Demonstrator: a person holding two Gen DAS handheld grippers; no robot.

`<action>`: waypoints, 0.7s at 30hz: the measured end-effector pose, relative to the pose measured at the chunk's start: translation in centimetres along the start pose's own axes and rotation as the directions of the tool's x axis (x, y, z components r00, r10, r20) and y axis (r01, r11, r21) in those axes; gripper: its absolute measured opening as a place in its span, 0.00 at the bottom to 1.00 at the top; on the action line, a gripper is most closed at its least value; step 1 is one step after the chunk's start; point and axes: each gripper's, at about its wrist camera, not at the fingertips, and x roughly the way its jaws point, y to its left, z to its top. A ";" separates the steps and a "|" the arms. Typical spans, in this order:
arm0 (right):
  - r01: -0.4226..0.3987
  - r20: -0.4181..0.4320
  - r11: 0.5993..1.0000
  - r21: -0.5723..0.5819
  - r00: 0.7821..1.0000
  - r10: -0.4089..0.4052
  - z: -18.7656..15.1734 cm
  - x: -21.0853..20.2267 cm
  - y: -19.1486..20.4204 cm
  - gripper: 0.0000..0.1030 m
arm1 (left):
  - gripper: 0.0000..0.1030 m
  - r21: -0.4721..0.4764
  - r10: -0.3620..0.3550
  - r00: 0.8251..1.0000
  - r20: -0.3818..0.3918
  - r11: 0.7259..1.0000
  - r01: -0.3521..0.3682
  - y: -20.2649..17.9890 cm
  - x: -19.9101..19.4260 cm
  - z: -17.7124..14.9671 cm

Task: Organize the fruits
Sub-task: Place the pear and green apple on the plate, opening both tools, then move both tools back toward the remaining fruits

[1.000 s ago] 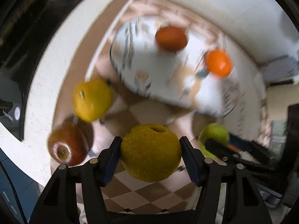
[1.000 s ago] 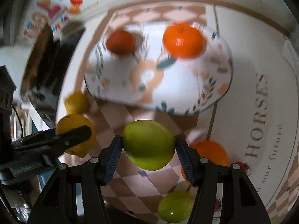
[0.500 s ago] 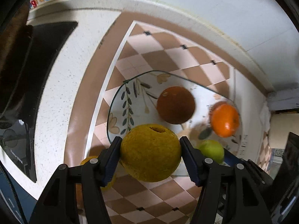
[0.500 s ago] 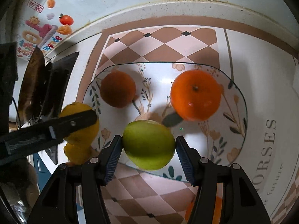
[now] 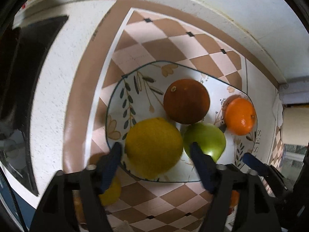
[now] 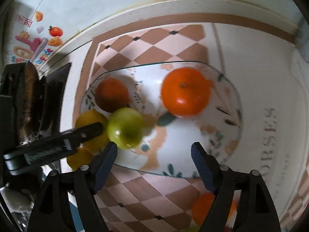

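Note:
A floral plate (image 5: 139, 100) holds a dark orange fruit (image 5: 186, 101), a bright orange (image 5: 240, 116), a green apple (image 5: 204, 141) and a big yellow fruit (image 5: 153, 147). My left gripper (image 5: 154, 152) hangs over the yellow fruit, its jaws opening, with a small gap between each pad and the fruit, which rests on the plate. In the right wrist view my right gripper (image 6: 154, 152) is opening too, with nothing between its fingers (image 6: 200, 158). The green apple (image 6: 125, 127) lies blurred on the plate (image 6: 237, 116), just beyond the left finger, against the yellow fruit (image 6: 90, 118).
A lemon (image 5: 110, 191) lies on the checked cloth (image 5: 173, 44) in front of the plate, and an orange (image 6: 204, 206) lies near the right gripper's base. A black appliance (image 6: 29, 100) stands at the left. The wall (image 6: 135, 0) runs close behind.
Both grippers came in over the plate, then opened. The yellow fruit and the green apple left the pads and now lie on the plate; the apple has shifted left of the right gripper.

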 end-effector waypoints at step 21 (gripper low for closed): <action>0.211 0.238 0.977 -0.021 0.950 -0.200 -7.3 -11.1 2.9 0.91 | 0.85 0.130 0.131 0.921 0.366 0.973 -0.190 -1.1 -13.1 -8.8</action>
